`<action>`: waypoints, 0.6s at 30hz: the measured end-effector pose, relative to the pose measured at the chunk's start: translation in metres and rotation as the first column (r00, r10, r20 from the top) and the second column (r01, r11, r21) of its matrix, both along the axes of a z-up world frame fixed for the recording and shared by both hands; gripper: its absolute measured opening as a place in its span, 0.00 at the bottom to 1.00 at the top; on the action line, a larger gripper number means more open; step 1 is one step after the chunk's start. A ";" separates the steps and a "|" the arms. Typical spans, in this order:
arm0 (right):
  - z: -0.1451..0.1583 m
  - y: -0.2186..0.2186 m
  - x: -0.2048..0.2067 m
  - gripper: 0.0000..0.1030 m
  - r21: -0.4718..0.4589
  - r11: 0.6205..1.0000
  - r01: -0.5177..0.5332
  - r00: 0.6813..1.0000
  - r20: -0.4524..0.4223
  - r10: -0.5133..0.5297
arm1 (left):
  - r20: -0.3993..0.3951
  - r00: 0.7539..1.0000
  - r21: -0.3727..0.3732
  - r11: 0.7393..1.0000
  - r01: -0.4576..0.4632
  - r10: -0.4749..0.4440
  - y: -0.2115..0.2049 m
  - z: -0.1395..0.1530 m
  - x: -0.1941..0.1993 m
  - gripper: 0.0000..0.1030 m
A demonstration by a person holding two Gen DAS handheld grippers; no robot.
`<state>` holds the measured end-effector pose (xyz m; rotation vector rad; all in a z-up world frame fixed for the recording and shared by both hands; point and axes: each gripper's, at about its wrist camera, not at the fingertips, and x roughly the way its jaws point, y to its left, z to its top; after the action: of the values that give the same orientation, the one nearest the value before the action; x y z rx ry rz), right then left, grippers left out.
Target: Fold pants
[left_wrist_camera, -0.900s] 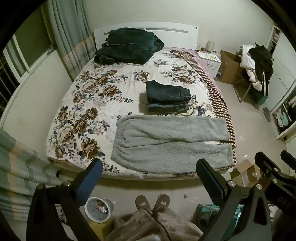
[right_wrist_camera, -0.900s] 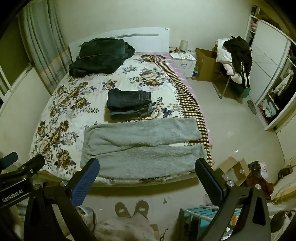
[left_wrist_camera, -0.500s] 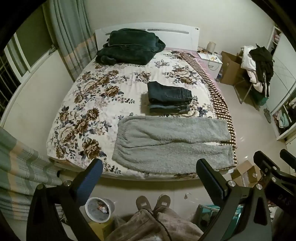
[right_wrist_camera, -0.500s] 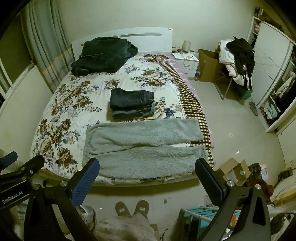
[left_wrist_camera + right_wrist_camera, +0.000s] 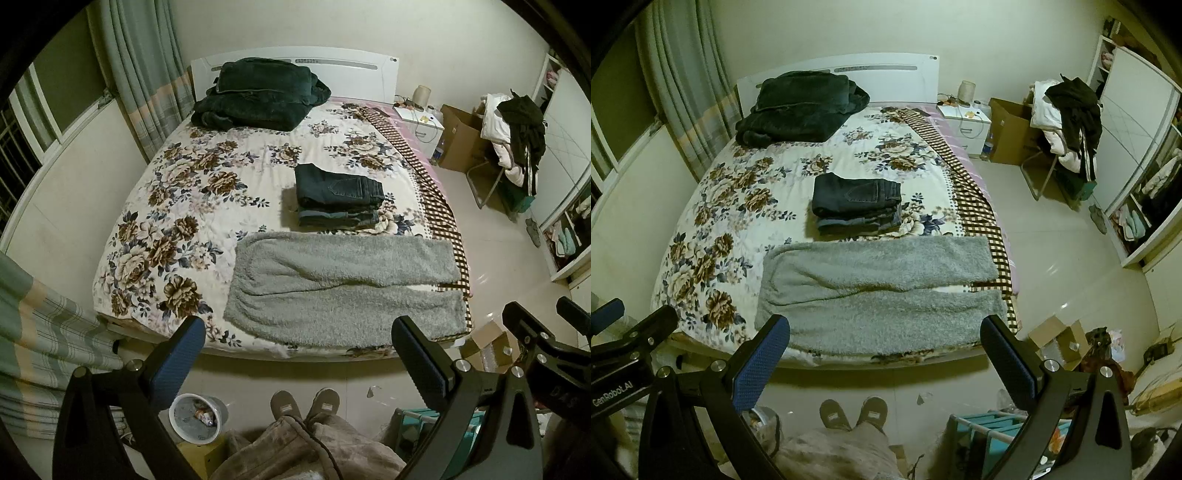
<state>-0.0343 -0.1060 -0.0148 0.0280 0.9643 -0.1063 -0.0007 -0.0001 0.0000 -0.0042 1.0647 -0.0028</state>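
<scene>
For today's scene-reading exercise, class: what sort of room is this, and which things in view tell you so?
Most likely a home bedroom: a bed with a floral cover fills the room, a white nightstand stands beside its headboard, and an open wardrobe holds clothes.

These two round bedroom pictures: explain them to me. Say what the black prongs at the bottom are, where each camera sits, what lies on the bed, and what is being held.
No robot here: a person, slippers visible below, holds a two-finger clamp tool in each hand. Each tool carries a wide-angle camera looking along its fingers. One picture comes from the left gripper, the other from the right gripper. Both are open and hold nothing.

On the floral-covered bed the fluffy grey pants lie spread flat near the foot edge, legs pointing right. Behind them sits a stack of folded dark jeans, and a dark green blanket pile rests by the headboard.
</scene>
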 end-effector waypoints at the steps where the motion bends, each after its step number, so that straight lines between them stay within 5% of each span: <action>1: 0.000 -0.002 0.002 1.00 0.000 1.000 0.000 1.000 -0.001 0.000 | 0.001 1.000 0.002 1.000 -0.001 0.001 0.000 0.000 0.000 1.00; 18: 0.000 0.001 0.003 1.00 -0.002 1.000 0.000 1.000 -0.003 0.000 | 0.005 1.000 0.000 1.000 -0.001 0.001 0.000 0.000 -0.001 1.00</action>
<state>-0.0309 -0.1052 -0.0152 0.0264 0.9672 -0.1074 -0.0014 0.0001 0.0001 -0.0049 1.0599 -0.0026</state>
